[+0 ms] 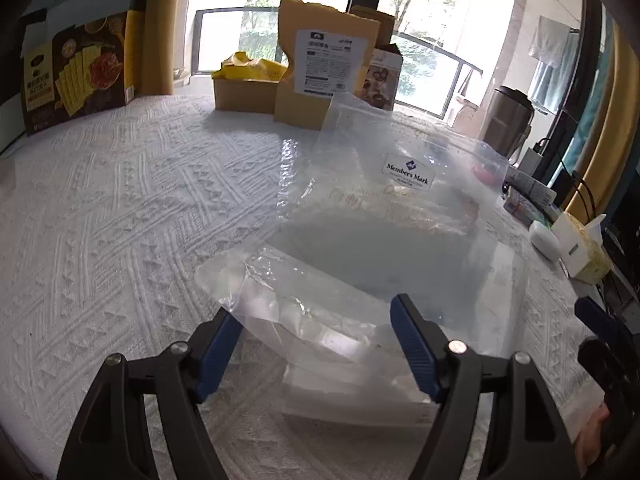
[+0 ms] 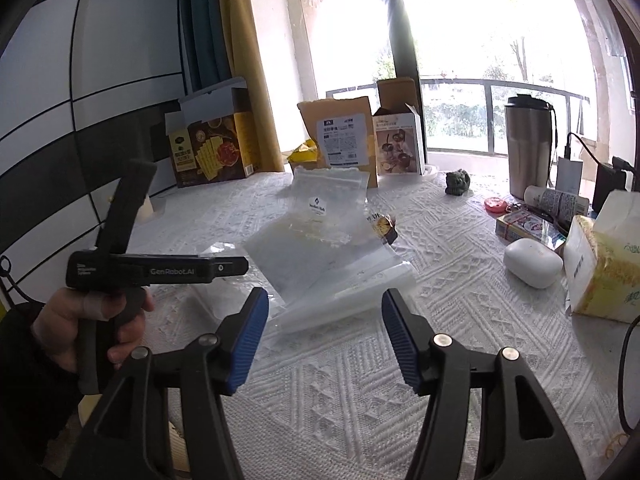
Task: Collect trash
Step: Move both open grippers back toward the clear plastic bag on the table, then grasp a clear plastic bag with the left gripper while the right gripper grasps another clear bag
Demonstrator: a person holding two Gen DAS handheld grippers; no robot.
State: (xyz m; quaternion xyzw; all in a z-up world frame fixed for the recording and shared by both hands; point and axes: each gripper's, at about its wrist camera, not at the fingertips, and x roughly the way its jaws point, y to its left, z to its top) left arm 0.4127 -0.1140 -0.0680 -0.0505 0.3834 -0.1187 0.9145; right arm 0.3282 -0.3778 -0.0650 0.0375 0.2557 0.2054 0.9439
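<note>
A large clear plastic bag (image 1: 380, 220) with a "Member's Mark" label lies crumpled on the white textured tablecloth (image 1: 120, 220). My left gripper (image 1: 316, 320) is open, its blue pads either side of the bag's near edge, touching nothing. In the right wrist view the same bag (image 2: 320, 248) lies mid-table, and my right gripper (image 2: 324, 312) is open just short of its near edge. The left gripper's body shows at the left of that view. A small brown wrapper (image 2: 384, 226) lies by the bag's right side.
At the back stand a dark snack box (image 2: 212, 152), a torn brown envelope (image 2: 340, 136), an open white carton (image 2: 400, 144) and yellow packaging (image 1: 248, 66). At the right are a steel tumbler (image 2: 528, 144), a white case (image 2: 532, 262), a tissue pack (image 2: 604, 260) and cables.
</note>
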